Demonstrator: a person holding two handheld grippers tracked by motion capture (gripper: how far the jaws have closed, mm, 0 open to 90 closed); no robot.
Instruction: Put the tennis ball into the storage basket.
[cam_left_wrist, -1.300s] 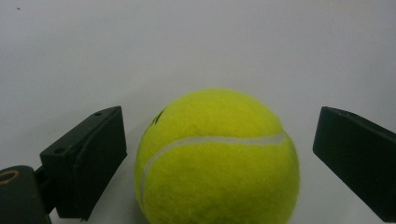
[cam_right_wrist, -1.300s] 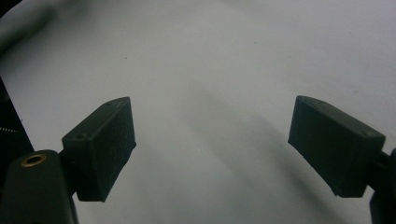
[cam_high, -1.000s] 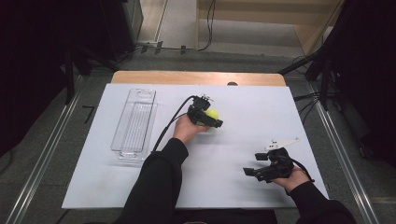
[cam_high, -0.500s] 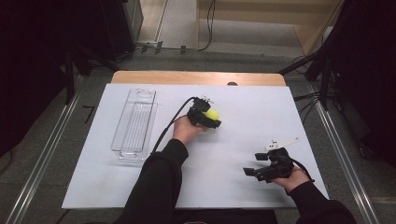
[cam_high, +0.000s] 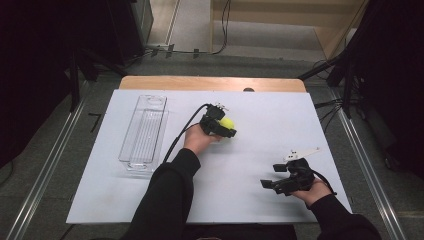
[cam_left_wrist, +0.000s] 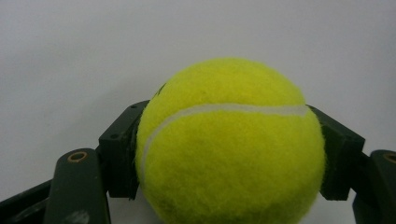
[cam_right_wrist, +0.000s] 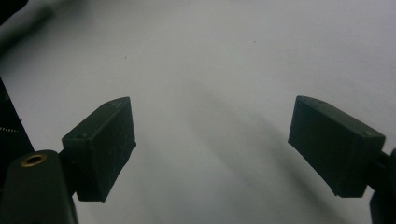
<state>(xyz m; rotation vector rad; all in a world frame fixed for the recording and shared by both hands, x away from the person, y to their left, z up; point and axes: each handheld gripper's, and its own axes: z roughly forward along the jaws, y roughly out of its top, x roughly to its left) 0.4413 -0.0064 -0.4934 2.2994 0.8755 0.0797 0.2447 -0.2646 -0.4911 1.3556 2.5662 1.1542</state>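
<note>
A yellow tennis ball (cam_left_wrist: 229, 144) sits between the two black jaws of my left gripper (cam_left_wrist: 229, 156), and both pads press on its sides. In the high view the same left gripper (cam_high: 226, 128) holds the ball (cam_high: 228, 122) near the middle of the white sheet (cam_high: 280, 125), just above its surface. My right gripper (cam_high: 270, 184) rests low at the front right, pointing left. Its jaws stand wide apart in the right gripper view (cam_right_wrist: 215, 144), with nothing but white sheet between them.
A long clear plastic tray (cam_high: 145, 131) lies on the left part of the sheet, with nothing in it. A wooden table edge (cam_high: 210, 83) runs along the far side. Metal rails (cam_high: 367, 165) and dark equipment flank the table.
</note>
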